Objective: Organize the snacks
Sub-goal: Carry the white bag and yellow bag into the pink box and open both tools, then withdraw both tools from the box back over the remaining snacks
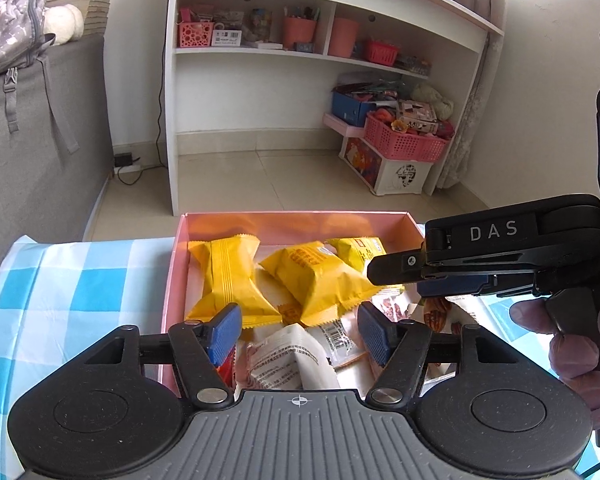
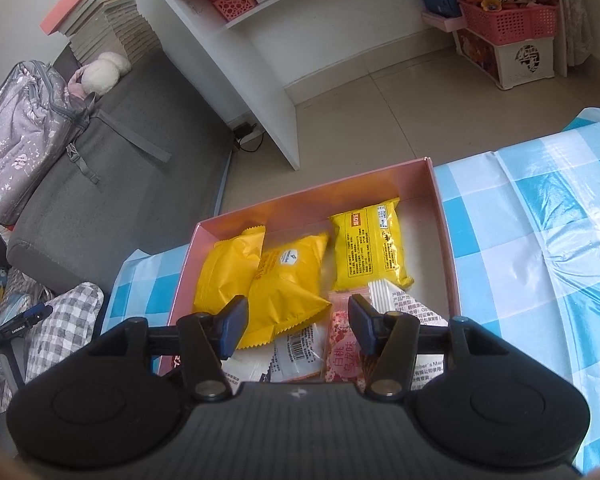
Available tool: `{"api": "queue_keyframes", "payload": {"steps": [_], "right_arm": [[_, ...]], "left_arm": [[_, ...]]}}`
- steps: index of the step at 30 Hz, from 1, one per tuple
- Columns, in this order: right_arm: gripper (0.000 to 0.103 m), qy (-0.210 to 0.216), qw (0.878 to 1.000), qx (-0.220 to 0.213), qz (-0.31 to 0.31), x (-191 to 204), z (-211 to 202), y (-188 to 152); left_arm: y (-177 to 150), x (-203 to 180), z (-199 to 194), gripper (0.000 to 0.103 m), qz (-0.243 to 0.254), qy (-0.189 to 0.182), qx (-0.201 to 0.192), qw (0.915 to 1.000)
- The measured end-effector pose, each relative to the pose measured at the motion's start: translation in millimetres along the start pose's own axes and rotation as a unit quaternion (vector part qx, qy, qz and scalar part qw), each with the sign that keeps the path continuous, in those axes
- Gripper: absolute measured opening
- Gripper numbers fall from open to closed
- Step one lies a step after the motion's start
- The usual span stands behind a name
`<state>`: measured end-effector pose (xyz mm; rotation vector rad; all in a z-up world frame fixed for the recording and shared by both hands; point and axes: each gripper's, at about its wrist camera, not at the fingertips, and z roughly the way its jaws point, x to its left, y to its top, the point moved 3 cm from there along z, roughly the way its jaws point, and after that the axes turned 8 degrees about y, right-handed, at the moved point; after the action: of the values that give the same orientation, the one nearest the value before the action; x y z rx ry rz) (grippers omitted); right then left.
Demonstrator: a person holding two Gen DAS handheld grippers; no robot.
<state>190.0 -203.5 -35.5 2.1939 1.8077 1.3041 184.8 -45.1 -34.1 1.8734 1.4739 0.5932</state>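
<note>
Blue-and-white checked tablecloth [image 2: 540, 240] across the right and lower left of the right wrist view, lower left of the left wrist view [image 1: 72, 292]. On it, a shallow pink box [image 2: 446, 240], open-topped, centre of both frames [image 1: 172, 276], its far edge at the table's edge over the tiled floor.

Inside the box, snacks in a loose heap. Three yellow packets along the far half: left yellow packet [image 2: 226, 268] [image 1: 228, 280], middle yellow packet [image 2: 288, 284] [image 1: 320, 280] leaning over it and overlapping the white wrappers below, right yellow packet [image 2: 366, 248] lying flat with printed back up, only partly seen behind the middle one in the left wrist view [image 1: 356, 250]. Nearer half: white printed wrappers [image 2: 296, 348] [image 1: 284, 360] and a pink patterned sachet [image 2: 342, 344].

Right gripper [image 2: 298, 326] low in the frame, above the near half of the box, jaws parted and gripping nothing; corner of the middle yellow packet and the pink sachet seen in the gap, pads clear of both. Seen also from the side at right of the left wrist view [image 1: 404, 276], held by a hand [image 1: 572, 348].

Left gripper [image 1: 300, 332] likewise spread apart and holding nothing, blue pads either side of the middle yellow packet's near edge and the white wrappers, not pressing on them.
</note>
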Motion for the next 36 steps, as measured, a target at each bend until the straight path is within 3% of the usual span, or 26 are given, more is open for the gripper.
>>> {"api": "queue_keyframes", "payload": {"steps": [10, 15, 21, 31, 36], "right_arm": [[0.072, -0.023, 0.999, 0.004, -0.034, 16, -33, -16], [0.075, -0.032, 0.999, 0.010, -0.033, 19, -48, -31], [0.085, -0.033, 0.998, 0.023, -0.044, 26, -65, -53], [0.090, -0.039, 0.997, 0.026, -0.056, 33, -85, -88], [0.090, -0.051, 0.996, 0.026, -0.073, 32, -90, -104]], "left_arm": [[-9, -1, -52, 0.079, 0.025, 0.035, 0.017, 0.9989], [-21, 2, -83, 0.087, 0.021, 0.037, 0.021, 0.9989], [-48, 3, -103, 0.091, 0.013, 0.026, 0.038, 0.9989], [-90, 17, -122, 0.092, 0.001, 0.024, 0.056, 0.9981], [-105, 16, -128, 0.092, 0.019, 0.027, 0.058, 0.9978]]}}
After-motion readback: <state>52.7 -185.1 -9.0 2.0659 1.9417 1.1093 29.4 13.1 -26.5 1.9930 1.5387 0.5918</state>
